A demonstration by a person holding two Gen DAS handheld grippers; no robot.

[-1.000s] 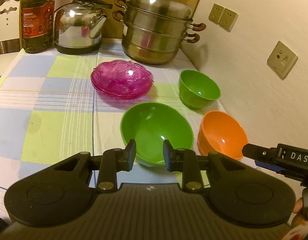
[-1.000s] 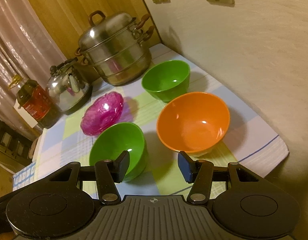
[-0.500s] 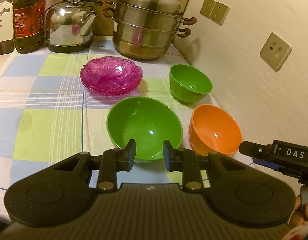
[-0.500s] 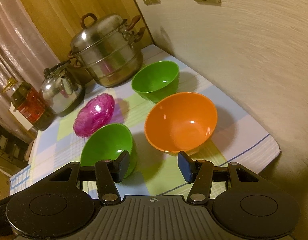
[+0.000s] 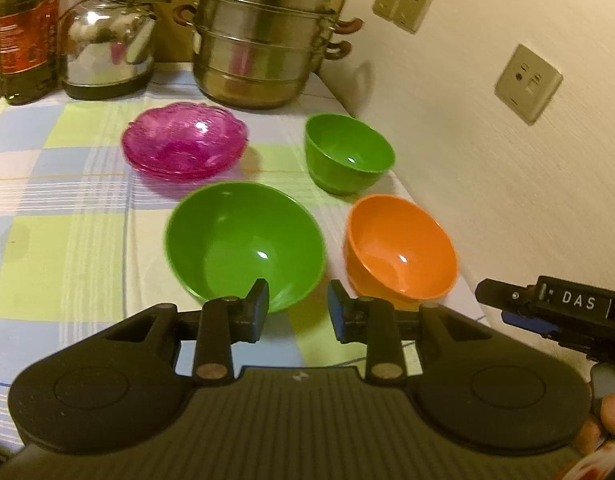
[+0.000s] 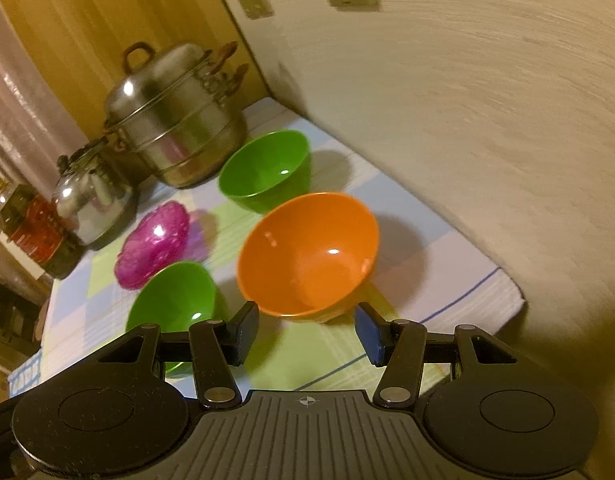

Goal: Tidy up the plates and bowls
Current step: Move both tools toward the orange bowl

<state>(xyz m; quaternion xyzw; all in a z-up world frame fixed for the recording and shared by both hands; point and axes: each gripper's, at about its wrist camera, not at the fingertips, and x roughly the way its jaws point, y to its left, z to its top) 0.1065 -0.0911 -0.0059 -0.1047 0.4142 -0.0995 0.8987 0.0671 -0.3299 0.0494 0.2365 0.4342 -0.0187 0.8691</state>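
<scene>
Green bowl just beyond opening, empty left gripper, orange bowl ahead of parted, empty right gripper

Two green bowls, an orange bowl, magenta plates at eleven o'clock, and a blue-green-white checked tablecloth.

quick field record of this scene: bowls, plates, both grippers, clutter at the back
surface: checked tablecloth
near bowls: large green bowl, orange bowl, side by side, apart
far bowl: small green bowl, by the wall
plates: pink glass plates, stacked
left gripper: jaws opening, nothing between them, at the large green bowl's near rim
right gripper: open, empty, just short of the orange bowl
back row: oil bottle, kettle, steamer pot
</scene>
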